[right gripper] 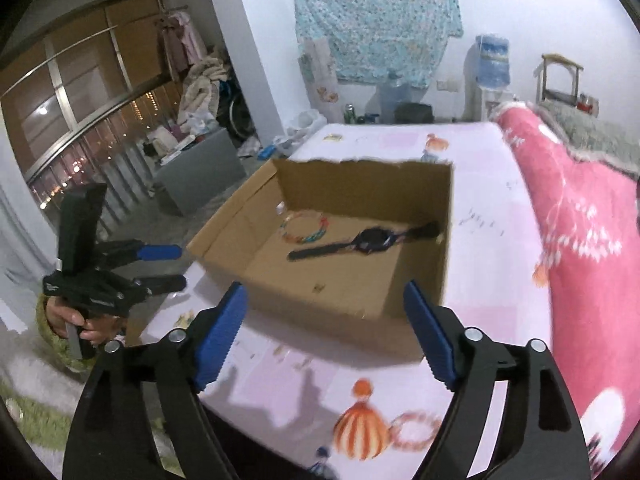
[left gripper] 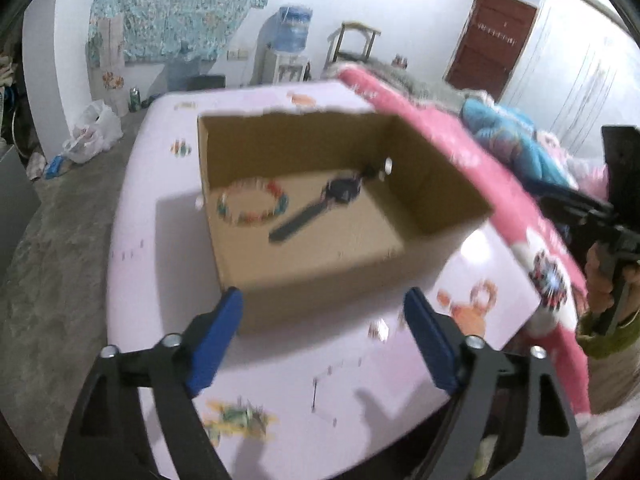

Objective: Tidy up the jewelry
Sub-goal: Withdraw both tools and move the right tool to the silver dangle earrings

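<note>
Jewelry already lies in the box [left gripper: 304, 216], which sits on the bed [left gripper: 160, 240]: a bracelet [left gripper: 253, 204] of coloured beads on the box floor toward its left wall, and a watch [left gripper: 320, 206] just beside it, its strap running toward the right wall. Both grippers hang in front of the box's near wall, above the sheet. The left gripper [left gripper: 324, 338] has its fingers wide apart and holds nothing; the right gripper [right gripper: 326, 332] is likewise spread and empty.

The pictures are blurred, and no loose piece can be made out on the bed outside the box. The collecting step therefore looks finished or nearly so, though a small item could be hidden.

Next would likely come tidying inside the box. That calls for reaching over the near wall and closing on the thin strap or the beads without dragging the light box.
</note>
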